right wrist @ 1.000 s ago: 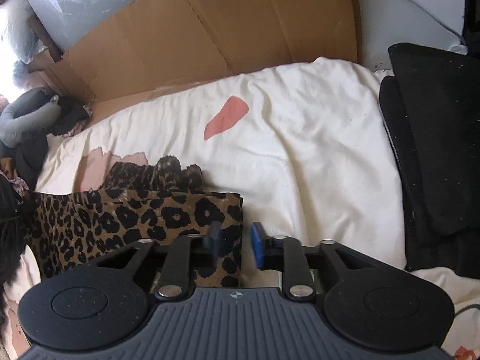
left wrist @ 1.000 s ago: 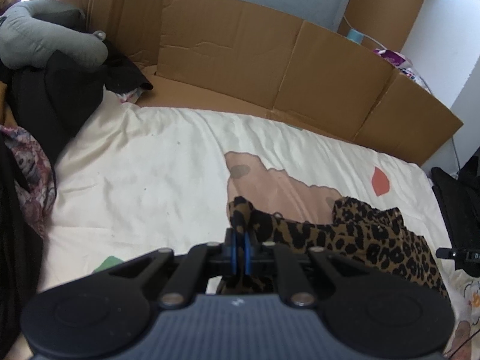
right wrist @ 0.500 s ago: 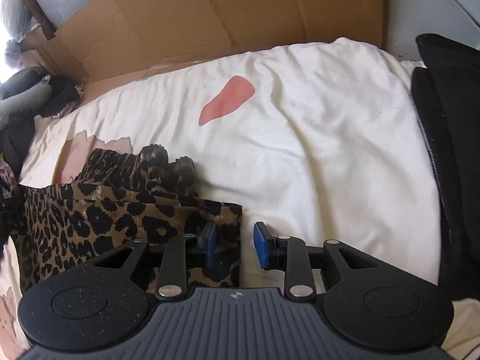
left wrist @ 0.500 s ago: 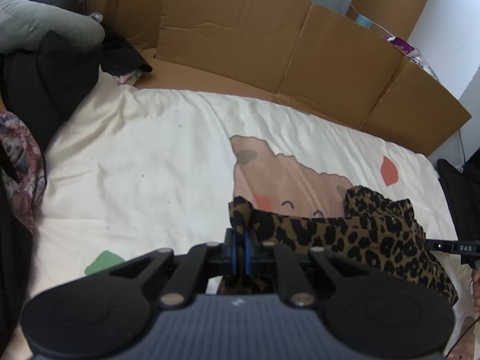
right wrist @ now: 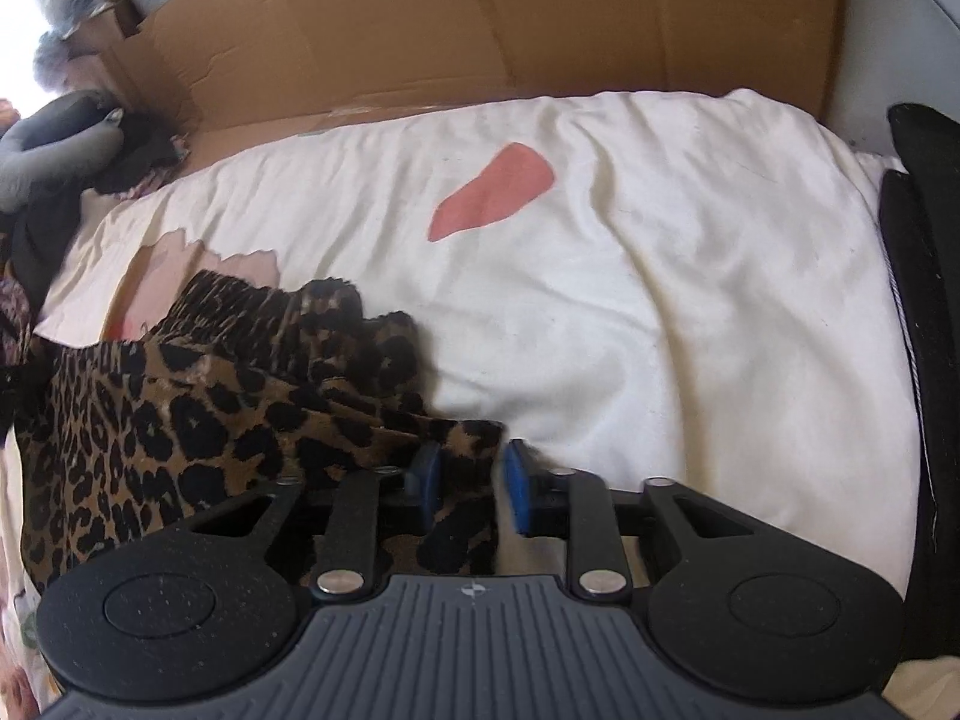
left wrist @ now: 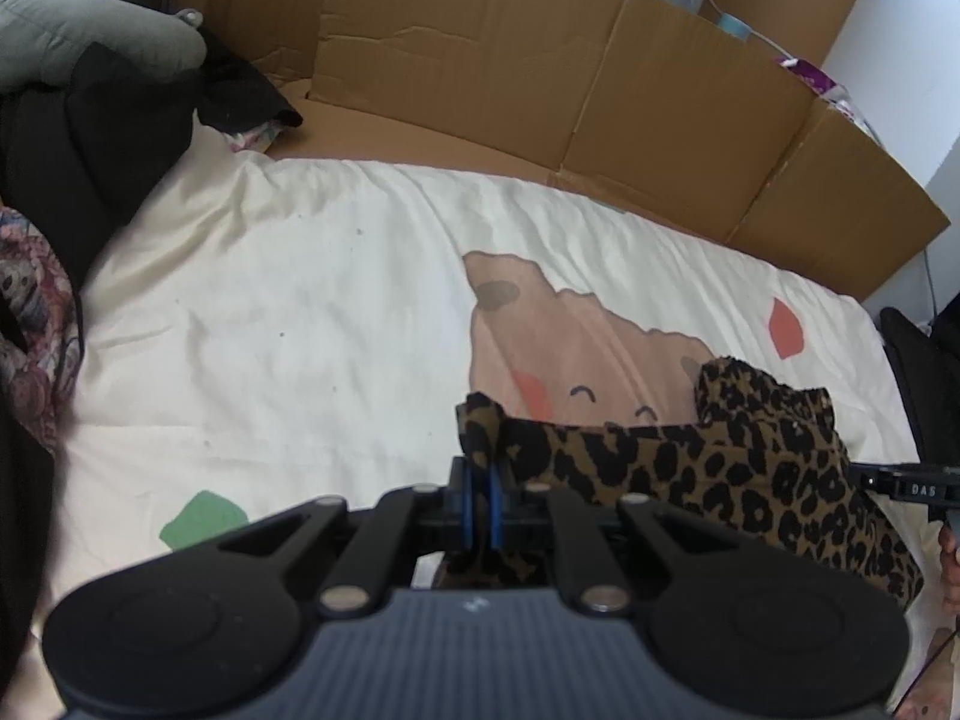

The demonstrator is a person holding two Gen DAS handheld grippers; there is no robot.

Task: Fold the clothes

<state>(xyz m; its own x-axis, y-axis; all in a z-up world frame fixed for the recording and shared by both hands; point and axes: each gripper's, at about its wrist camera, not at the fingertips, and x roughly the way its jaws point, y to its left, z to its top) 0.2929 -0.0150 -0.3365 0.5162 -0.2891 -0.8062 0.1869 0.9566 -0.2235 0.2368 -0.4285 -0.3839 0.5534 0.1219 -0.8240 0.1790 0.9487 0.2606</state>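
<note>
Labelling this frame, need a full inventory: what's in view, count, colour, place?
leopard-print garment: 1, brown and black, near edge of bed, one corner in each gripper
bedsheet: 1, cream with cartoon prints, under the garment
cardboard panels: several, brown, along the far side of the bed
dark clothes pile: 1, black, far left of bed, grey item on top
patterned fabric: 1, pink-purple, left edge
black fabric: 1, right edge of bed
left gripper: 1, black with blue pads, shut on garment corner
right gripper: 1, same make, jaws closing around garment corner
</note>
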